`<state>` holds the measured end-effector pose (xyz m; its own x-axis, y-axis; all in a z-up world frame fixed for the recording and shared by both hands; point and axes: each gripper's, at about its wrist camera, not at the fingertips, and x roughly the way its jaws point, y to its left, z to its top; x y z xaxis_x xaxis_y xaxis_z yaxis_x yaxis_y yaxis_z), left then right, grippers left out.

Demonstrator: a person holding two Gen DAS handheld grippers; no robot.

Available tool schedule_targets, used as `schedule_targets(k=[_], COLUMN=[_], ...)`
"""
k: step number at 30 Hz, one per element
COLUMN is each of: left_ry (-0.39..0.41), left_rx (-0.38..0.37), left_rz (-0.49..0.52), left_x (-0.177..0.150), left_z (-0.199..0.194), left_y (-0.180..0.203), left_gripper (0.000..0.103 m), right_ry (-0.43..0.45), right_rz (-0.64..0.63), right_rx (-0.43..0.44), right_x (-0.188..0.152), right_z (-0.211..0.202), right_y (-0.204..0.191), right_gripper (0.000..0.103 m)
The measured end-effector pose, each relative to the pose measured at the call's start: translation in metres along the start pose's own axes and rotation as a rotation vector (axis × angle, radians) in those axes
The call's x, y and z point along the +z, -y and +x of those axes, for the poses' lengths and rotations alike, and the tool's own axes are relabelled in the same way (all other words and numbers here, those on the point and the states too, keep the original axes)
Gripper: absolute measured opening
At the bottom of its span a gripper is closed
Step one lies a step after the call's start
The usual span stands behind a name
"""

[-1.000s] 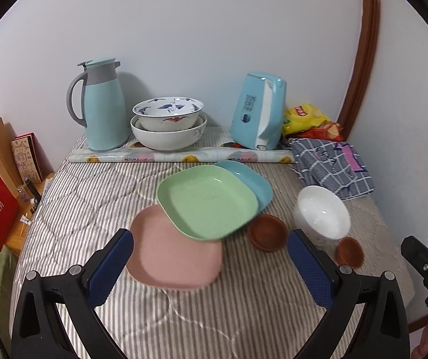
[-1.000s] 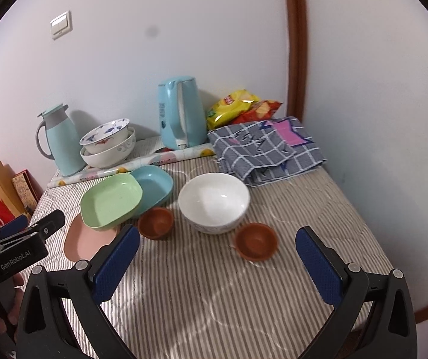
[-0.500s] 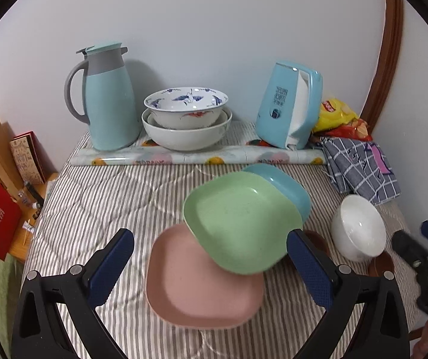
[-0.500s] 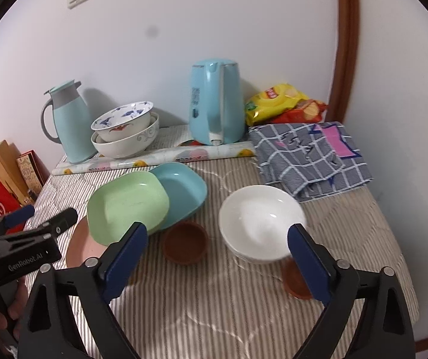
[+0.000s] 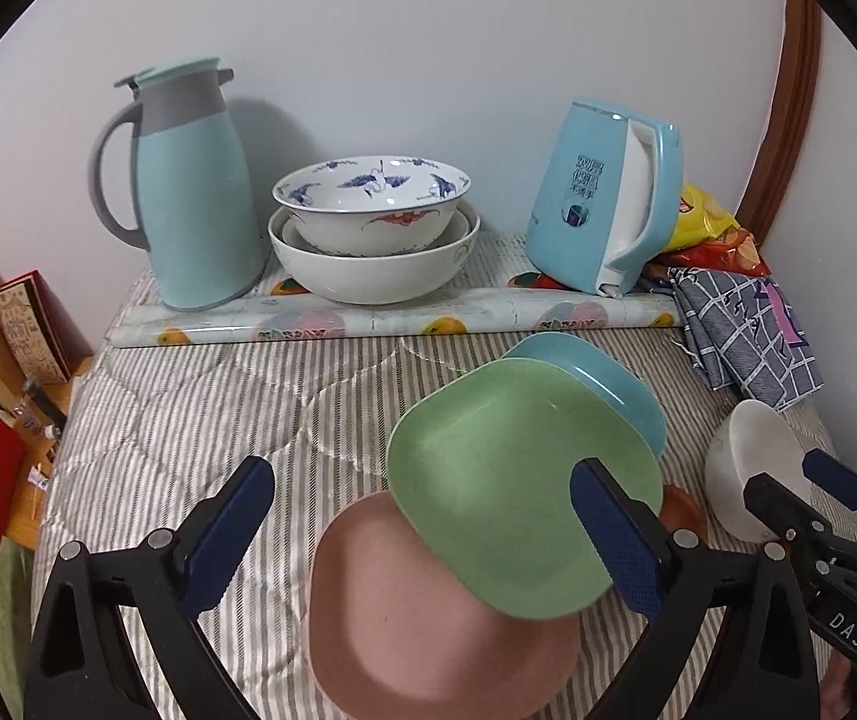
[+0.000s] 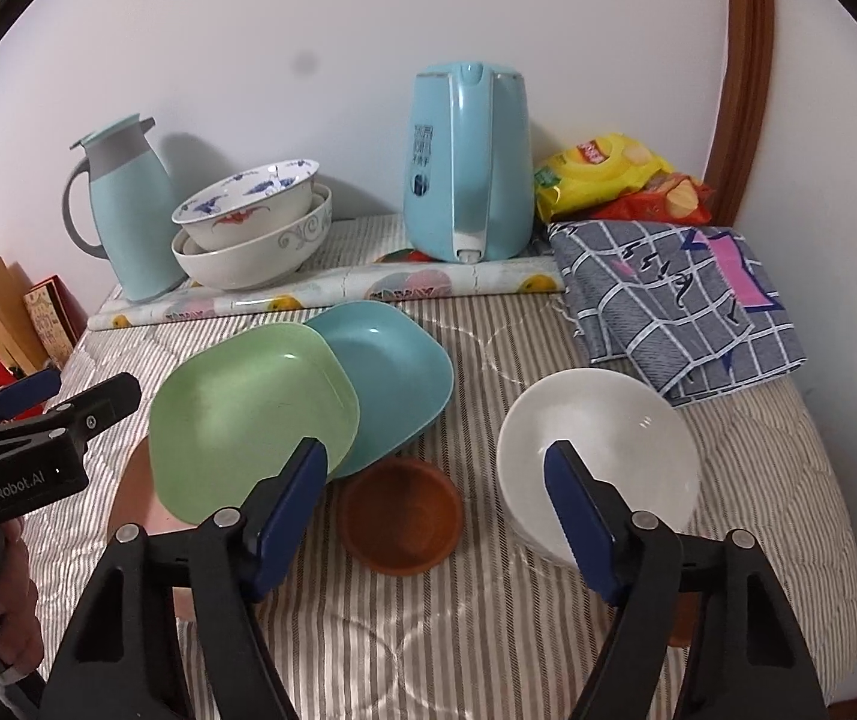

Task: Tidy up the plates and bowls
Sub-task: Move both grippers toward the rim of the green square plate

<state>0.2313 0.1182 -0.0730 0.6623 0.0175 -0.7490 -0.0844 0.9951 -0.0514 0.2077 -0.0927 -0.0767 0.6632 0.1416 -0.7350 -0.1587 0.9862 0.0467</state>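
Both grippers sit closer over the striped table (image 6: 488, 630) than before. Left gripper (image 5: 422, 531) open, empty. Right gripper (image 6: 434, 513) empty, jaws closing. Three overlapping plates: pink plate (image 5: 428, 618), green plate (image 6: 248, 414), blue plate (image 6: 392, 372). One white bowl (image 6: 596, 420), one brown bowl (image 6: 401, 516) beside them; two stacked bowls (image 6: 248, 228) behind.

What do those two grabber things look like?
Each tool is black plastic with two long arms, silver rivets and dark blue, bumpy-textured pads. The left tool has white "GenRobot.AI" lettering on its side; the right tool shows white "DAS" letters.
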Motion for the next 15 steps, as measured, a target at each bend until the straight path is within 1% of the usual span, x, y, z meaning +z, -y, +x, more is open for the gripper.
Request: schedule_targets(k=[4,9,15], left_ry=[-0.018,-0.046,-0.073], left_rx=[-0.005,-0.005,-0.012], left_rz=[-0.004,-0.004,-0.010], left_x=[0.004,0.010,0.016], left_z=[0.017,0.038,0.060], left_y=[-0.002,-0.004,-0.005], left_gripper=[0.098,0.095,0.092], right_ry=[-0.020,-0.040,-0.070], right_rz=[-0.012,-0.029,-0.053], right_rx=[0.001,0.025,0.049], right_x=[0.003,0.009,0.012], right_z=[0.014,0.033,0.051], right_y=[-0.004,-0.011,-0.018], right_gripper=[0.071,0.071,0.068])
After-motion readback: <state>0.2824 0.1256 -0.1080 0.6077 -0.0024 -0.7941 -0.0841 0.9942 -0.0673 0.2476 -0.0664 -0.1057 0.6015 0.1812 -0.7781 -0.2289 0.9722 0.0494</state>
